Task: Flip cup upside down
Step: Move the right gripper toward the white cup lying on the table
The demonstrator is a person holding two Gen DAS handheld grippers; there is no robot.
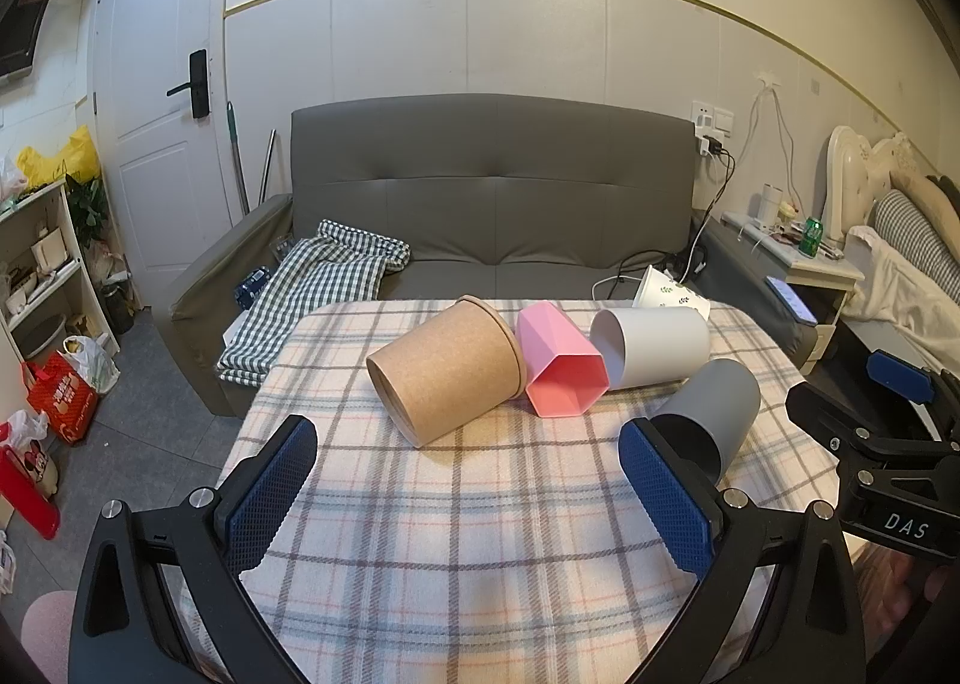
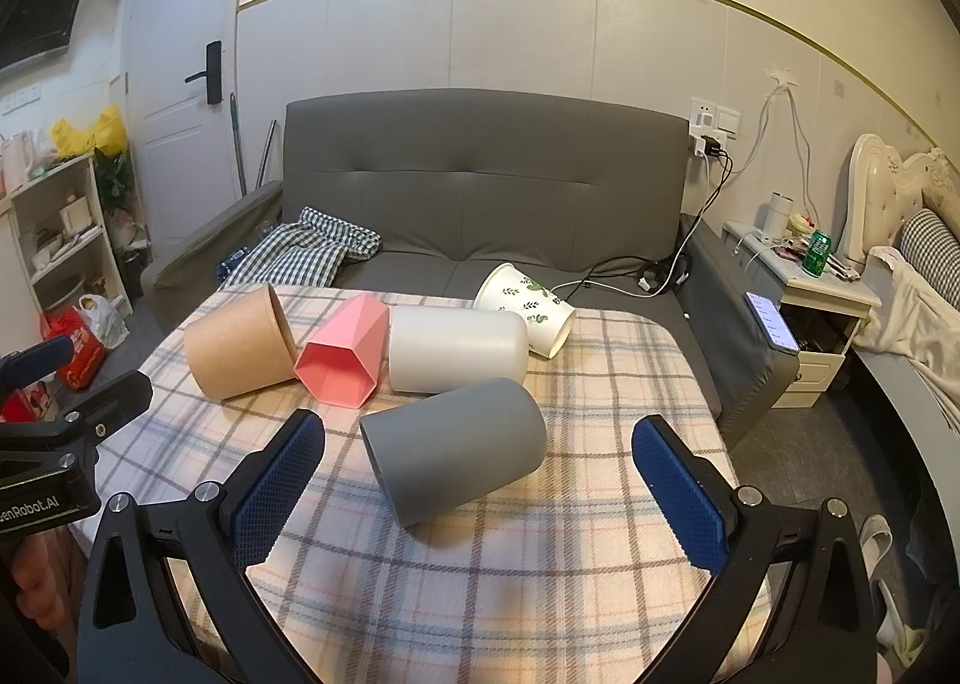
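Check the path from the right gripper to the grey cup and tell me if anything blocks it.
Nothing visible blocks it. The grey cup lies on its side on the plaid tablecloth, straight ahead of the open right gripper, with bare cloth between. The white cup and pink cup lie beyond it, not in the path.

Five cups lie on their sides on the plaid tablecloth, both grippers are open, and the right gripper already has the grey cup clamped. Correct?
Not quite: the right gripper is open and clamps nothing; the grey cup lies free between its spread fingers, as the right wrist view shows. The rest holds.
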